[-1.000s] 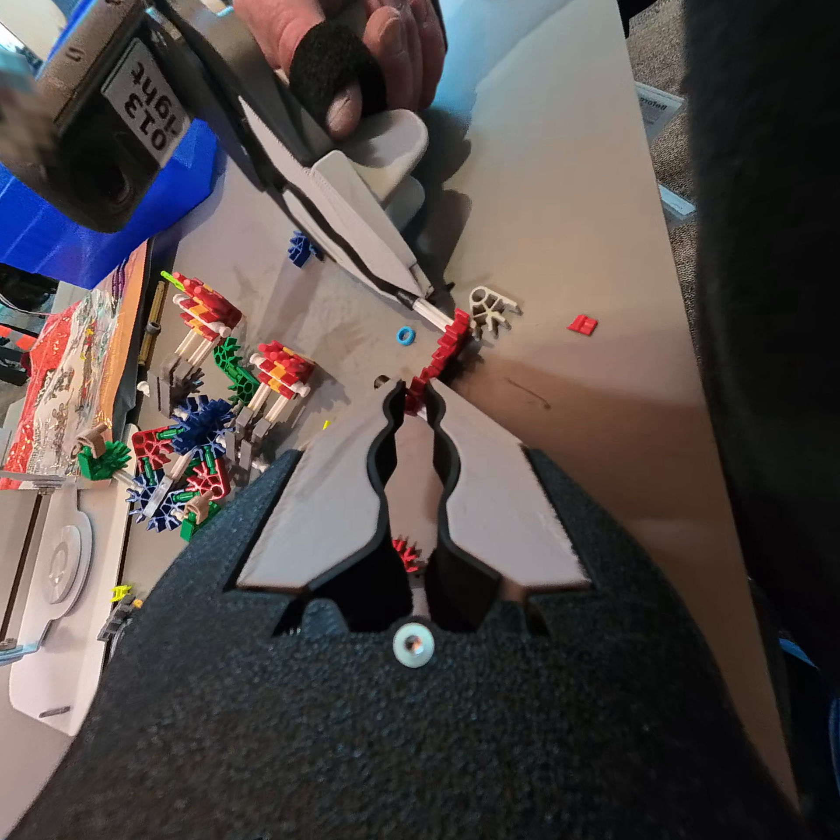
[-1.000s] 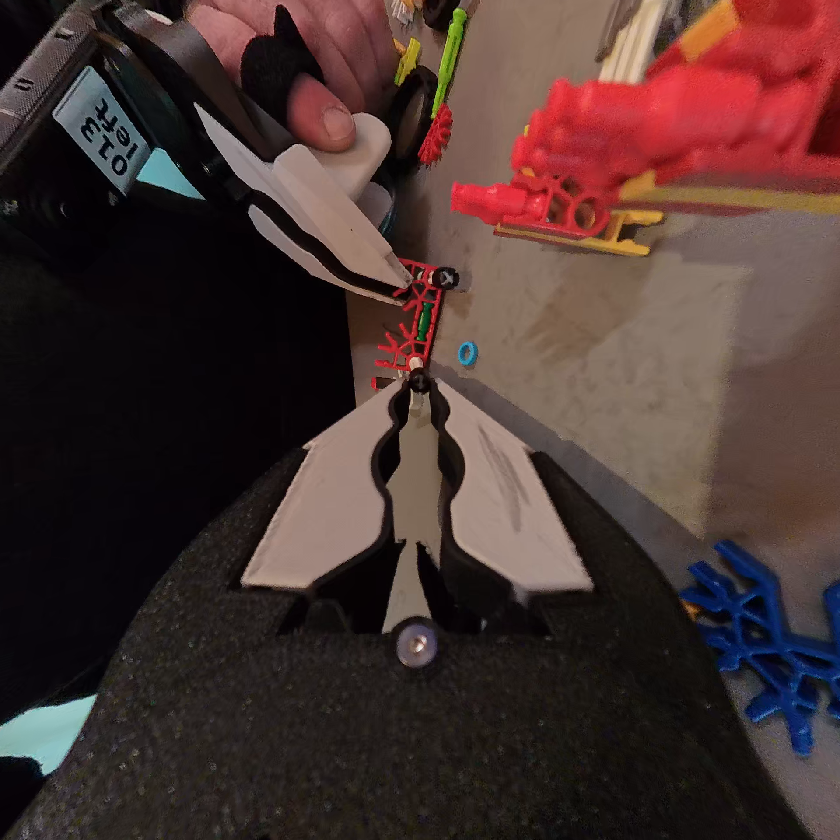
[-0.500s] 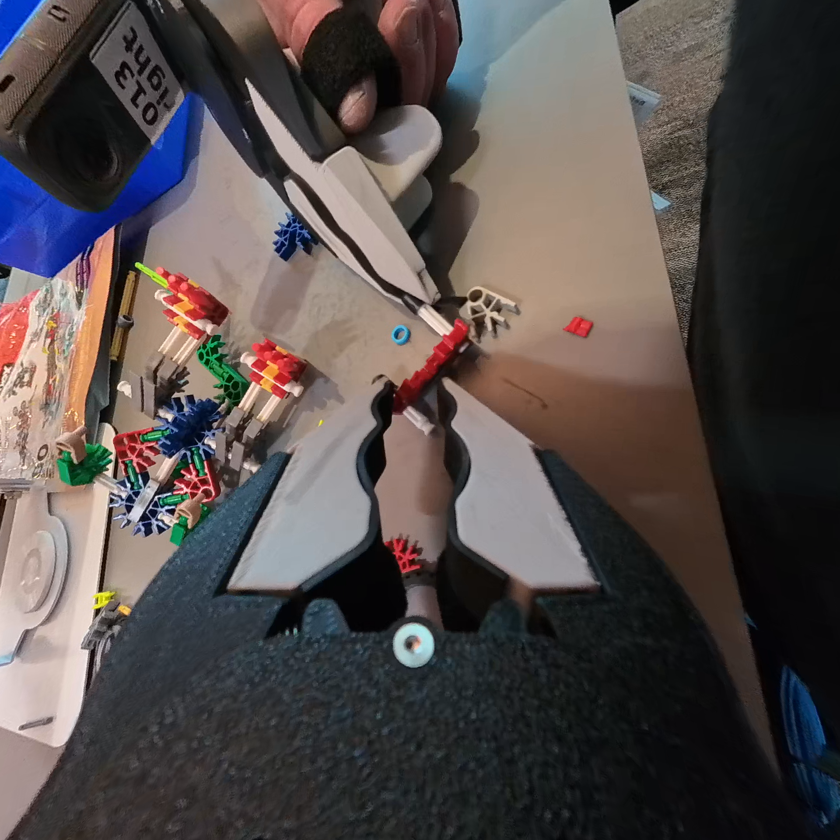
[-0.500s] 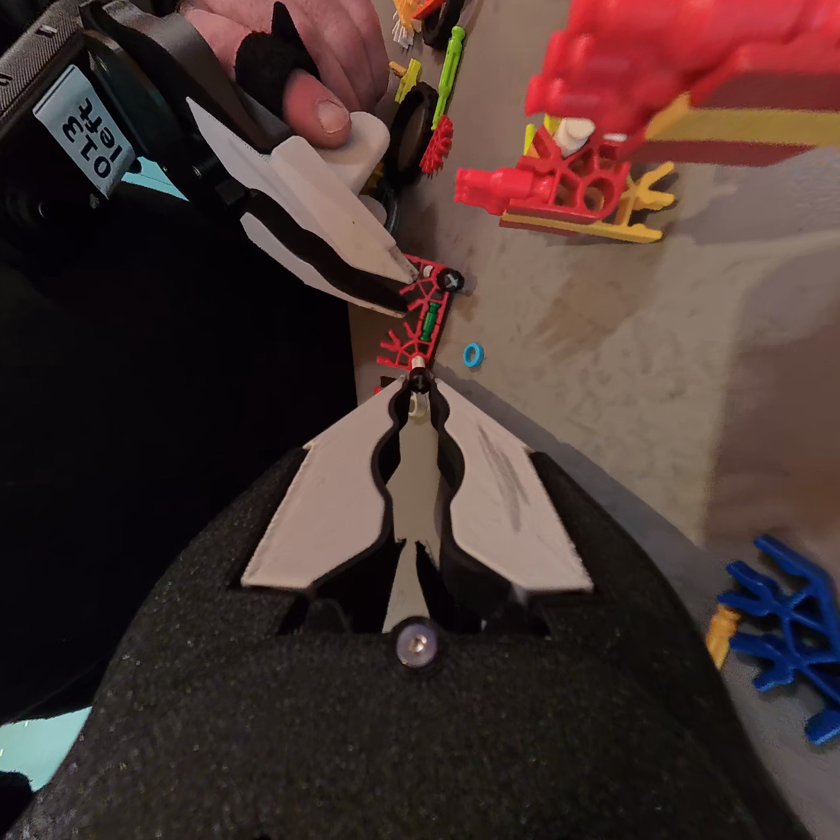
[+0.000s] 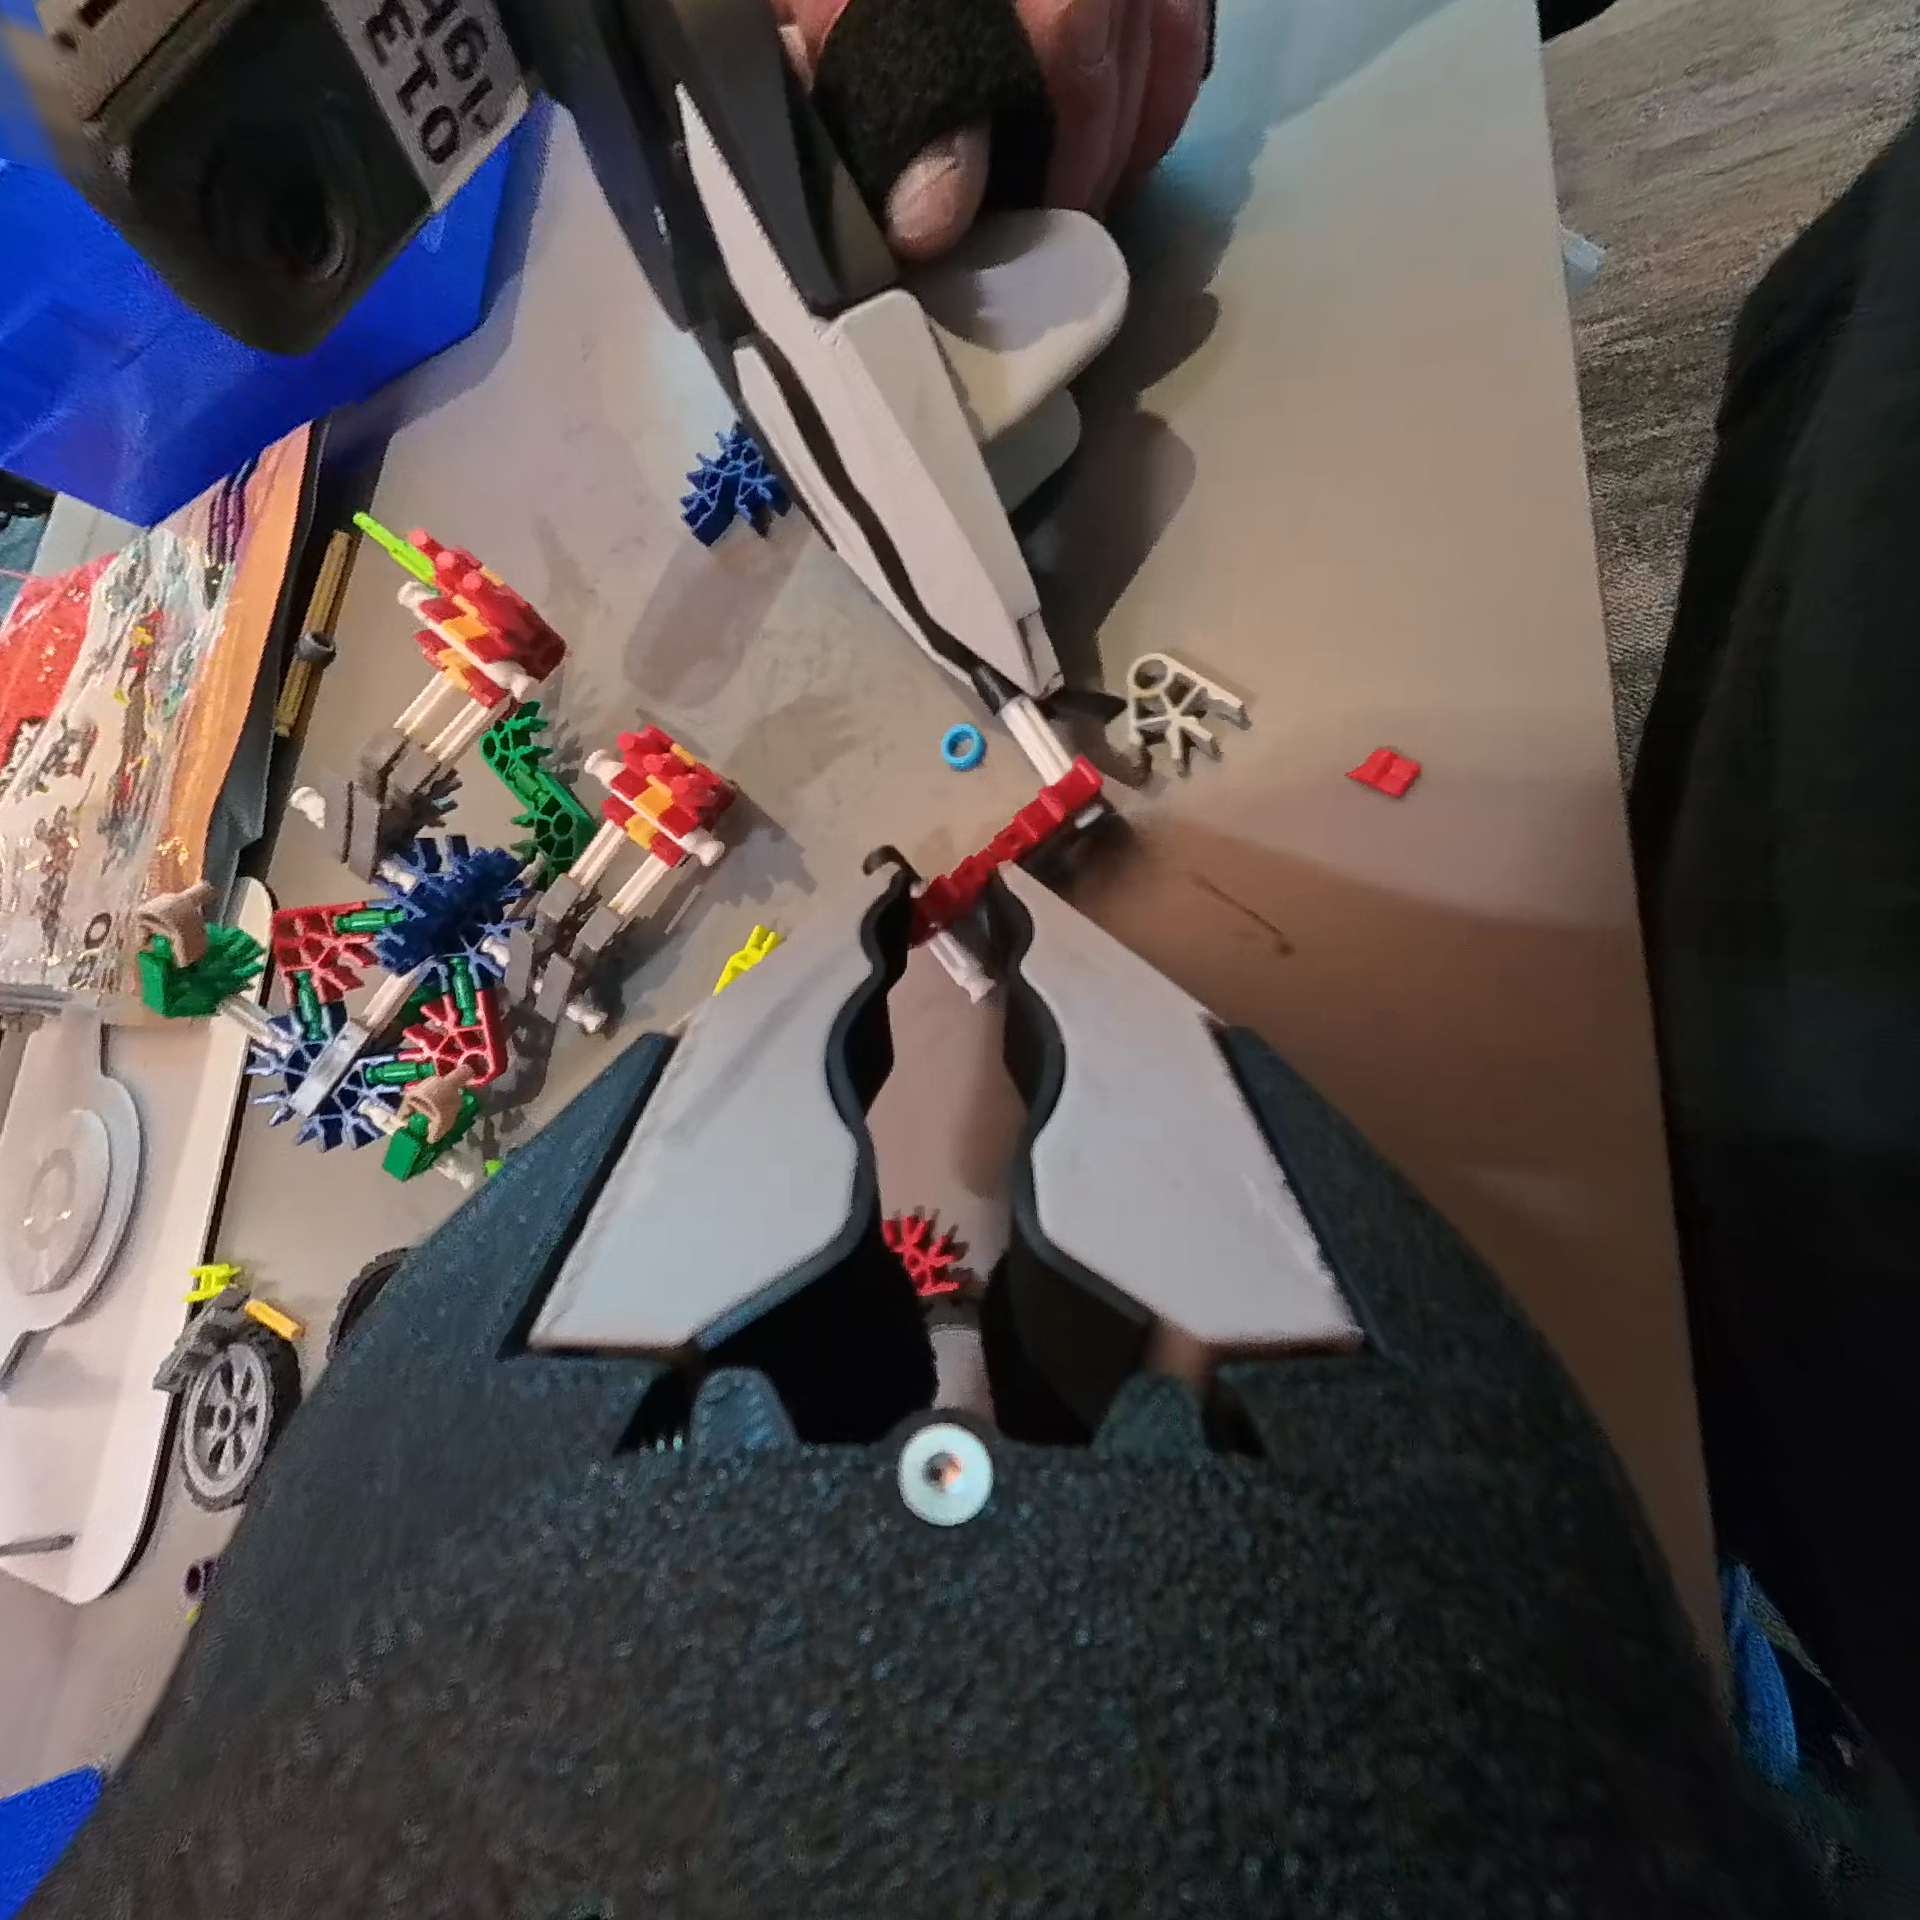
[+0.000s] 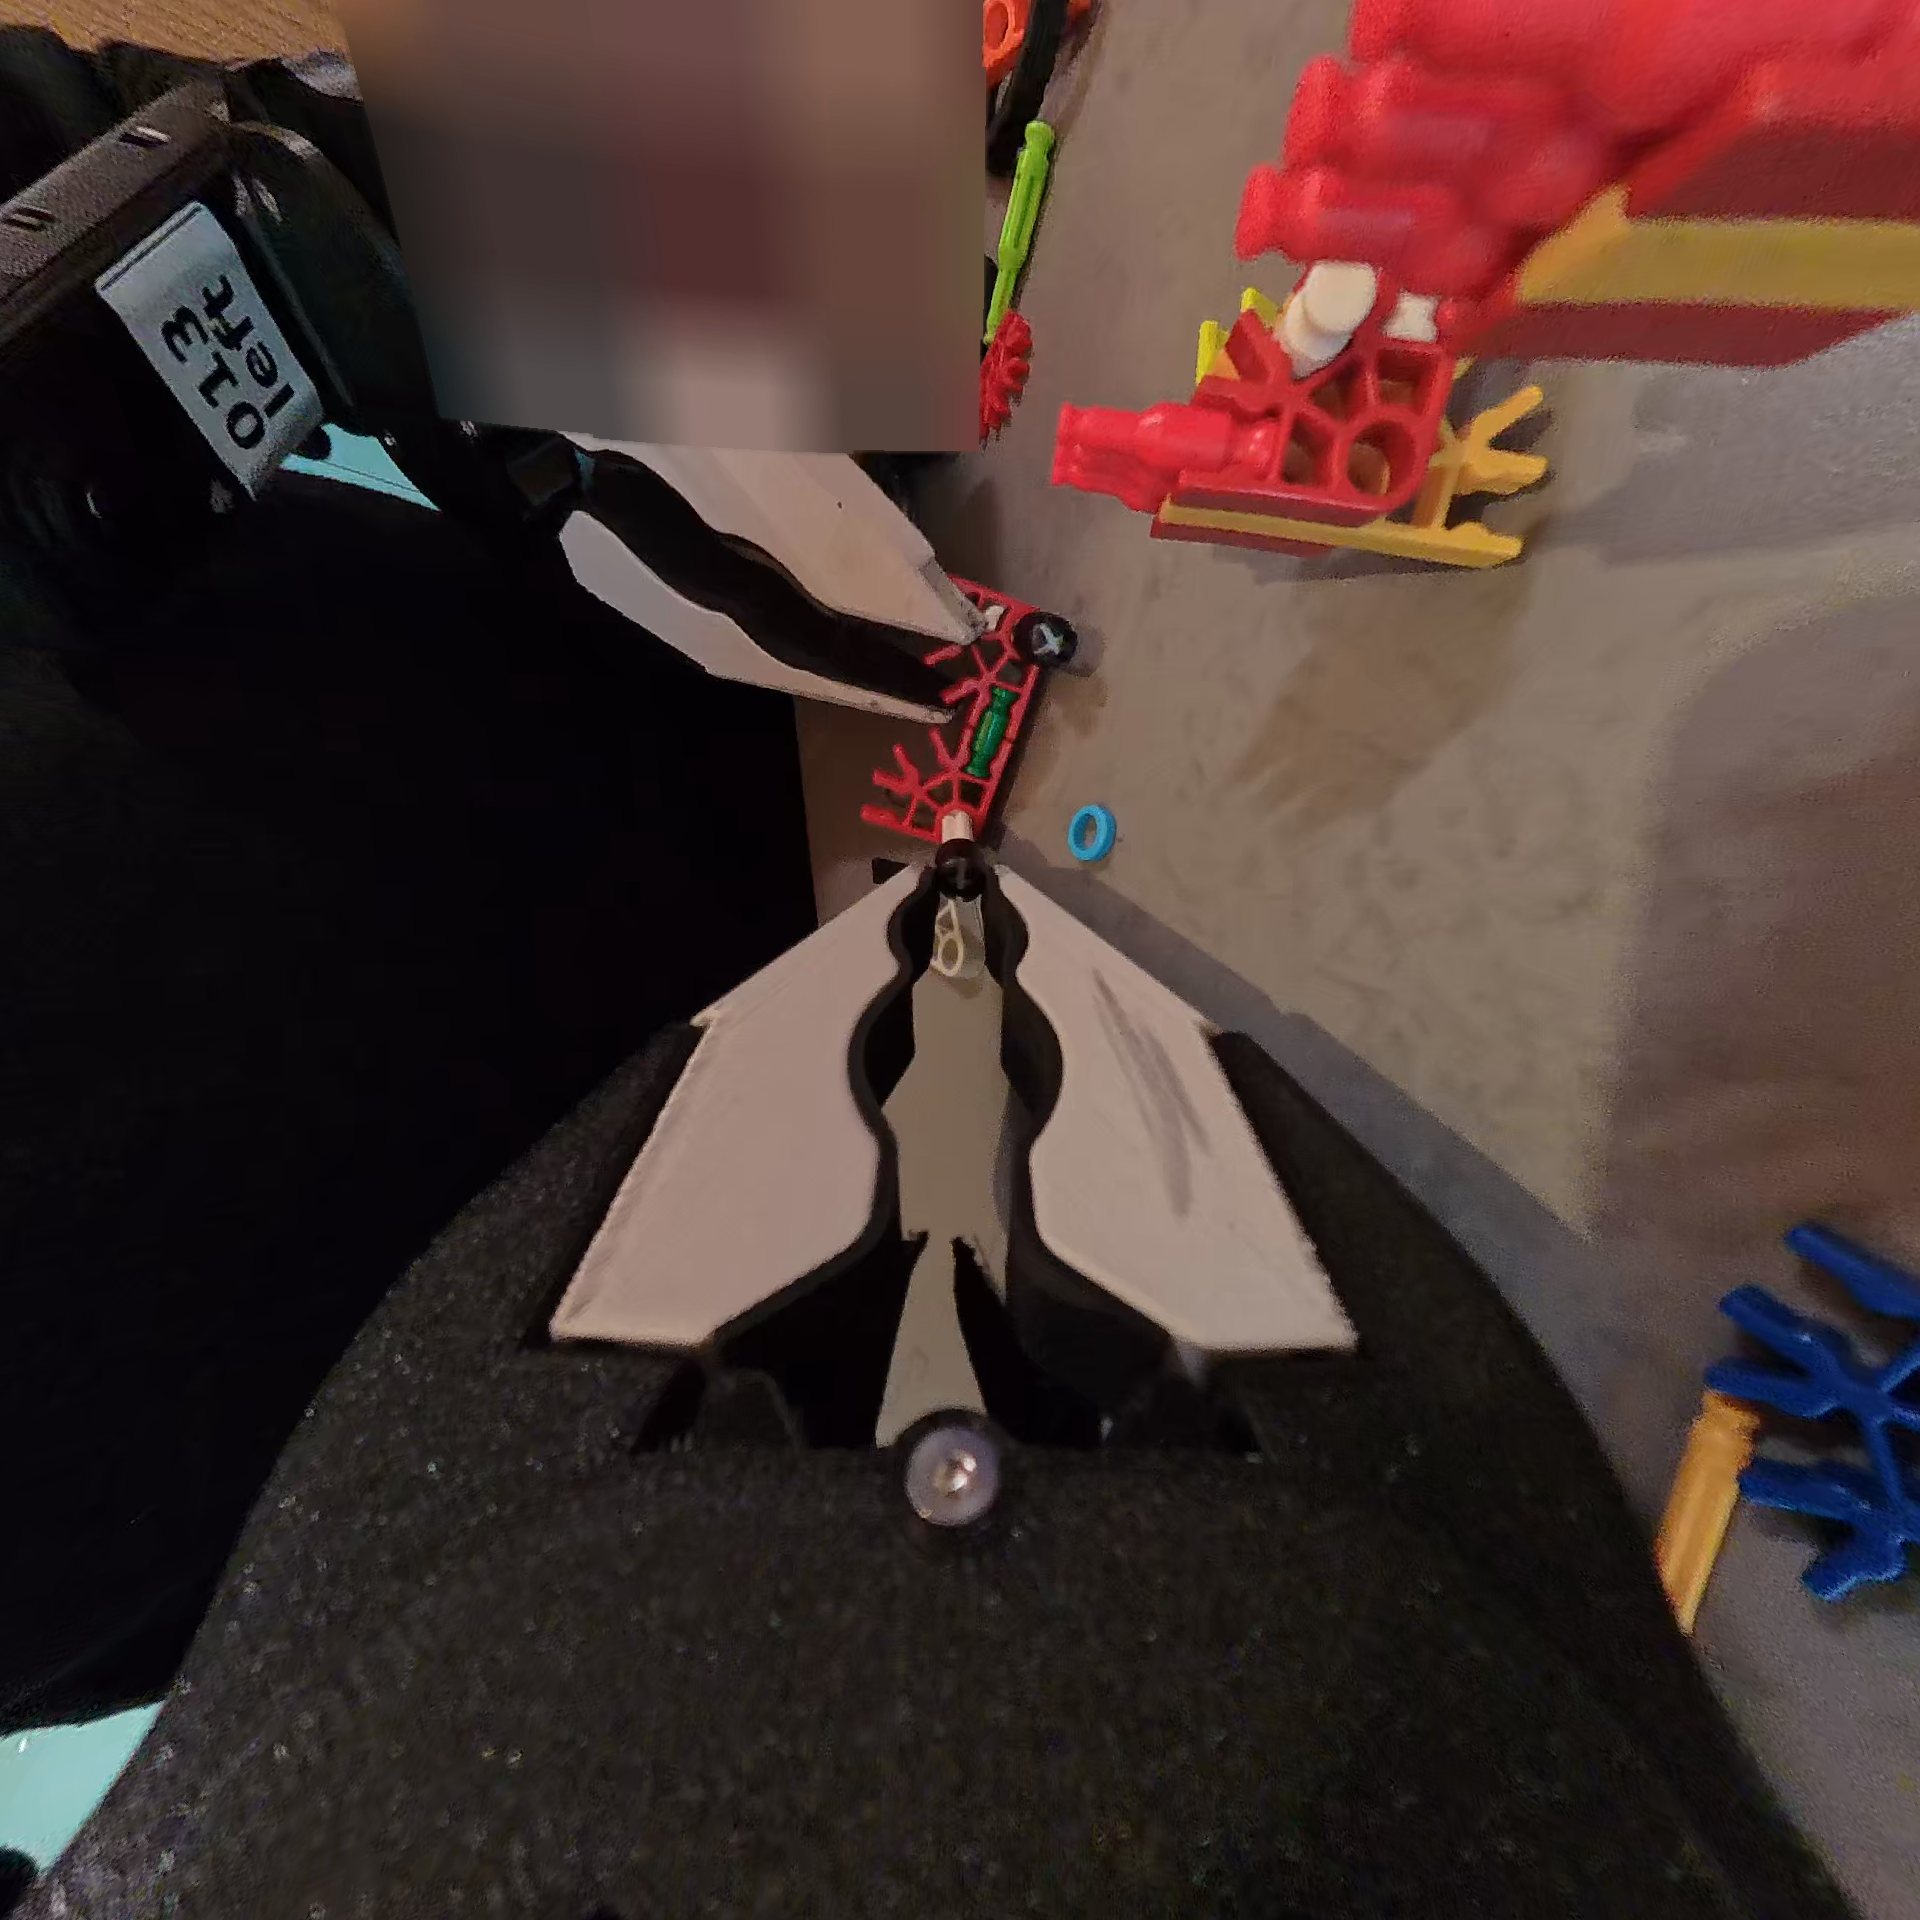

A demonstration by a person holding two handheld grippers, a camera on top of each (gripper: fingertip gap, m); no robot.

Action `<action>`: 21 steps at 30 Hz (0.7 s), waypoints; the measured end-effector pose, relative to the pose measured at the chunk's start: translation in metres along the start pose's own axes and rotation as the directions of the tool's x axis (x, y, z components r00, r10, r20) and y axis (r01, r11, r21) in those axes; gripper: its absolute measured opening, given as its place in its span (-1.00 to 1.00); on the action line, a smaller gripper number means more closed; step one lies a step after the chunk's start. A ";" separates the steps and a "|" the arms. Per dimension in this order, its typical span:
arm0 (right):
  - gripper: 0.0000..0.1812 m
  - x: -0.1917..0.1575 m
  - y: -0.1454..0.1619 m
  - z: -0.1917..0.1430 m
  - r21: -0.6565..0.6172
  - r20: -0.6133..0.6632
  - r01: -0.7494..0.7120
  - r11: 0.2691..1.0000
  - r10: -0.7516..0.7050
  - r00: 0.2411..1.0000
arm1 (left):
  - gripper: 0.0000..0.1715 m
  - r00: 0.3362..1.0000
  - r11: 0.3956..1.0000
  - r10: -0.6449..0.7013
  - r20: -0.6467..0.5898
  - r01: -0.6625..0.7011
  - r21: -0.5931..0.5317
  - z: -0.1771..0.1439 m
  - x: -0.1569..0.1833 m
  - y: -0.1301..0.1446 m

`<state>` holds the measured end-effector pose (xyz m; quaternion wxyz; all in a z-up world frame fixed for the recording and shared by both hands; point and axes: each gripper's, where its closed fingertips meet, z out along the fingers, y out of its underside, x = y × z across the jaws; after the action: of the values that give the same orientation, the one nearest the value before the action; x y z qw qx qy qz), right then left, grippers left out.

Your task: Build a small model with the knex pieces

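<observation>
Two tools are sharing one red piece (image 5: 1023, 831) over the counter (image 5: 1299, 520) — right tool (image 6: 958, 883) is clamping its rod (image 5: 1034, 732) at its tips; left tool (image 5: 951, 914), looser than a second ago, is straddling the opposite end, jaws parted.

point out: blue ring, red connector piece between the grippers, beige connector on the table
blue ring (image 5: 962, 747): left wrist view, on its band, lying flat on the table.
red connector piece (image 6: 961, 727): right wrist view, on its lattice beside the green rod.
beige connector (image 5: 1179, 709): left wrist view, on its central web.
</observation>
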<state>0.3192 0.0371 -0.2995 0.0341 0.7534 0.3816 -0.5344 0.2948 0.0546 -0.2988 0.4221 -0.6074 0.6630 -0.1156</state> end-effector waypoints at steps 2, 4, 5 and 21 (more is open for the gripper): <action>-0.91 -0.002 -0.001 -0.001 0.013 0.017 -0.006 1.000 0.006 1.000 | -0.86 1.000 1.000 0.004 0.021 -0.005 0.012 -0.001 -0.002 -0.003; -0.91 -0.005 -0.002 -0.001 0.017 0.038 -0.007 1.000 0.006 0.999 | -0.86 0.999 1.000 -0.003 0.033 0.002 0.031 -0.002 -0.003 -0.008; -0.91 -0.007 -0.002 -0.001 0.017 0.047 -0.005 1.000 0.004 0.999 | -0.86 0.999 0.999 -0.005 0.041 0.004 0.039 -0.002 -0.005 -0.010; -0.53 -0.016 -0.021 -0.017 0.119 -0.131 0.134 0.984 -0.118 0.984 | -0.86 0.996 0.999 -0.013 0.085 0.010 0.031 -0.011 -0.024 -0.013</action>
<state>0.3173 0.0507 -0.2717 -0.0716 0.7600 0.3949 -0.5112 0.2945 0.0697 -0.2730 0.4583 -0.6091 0.6391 -0.1021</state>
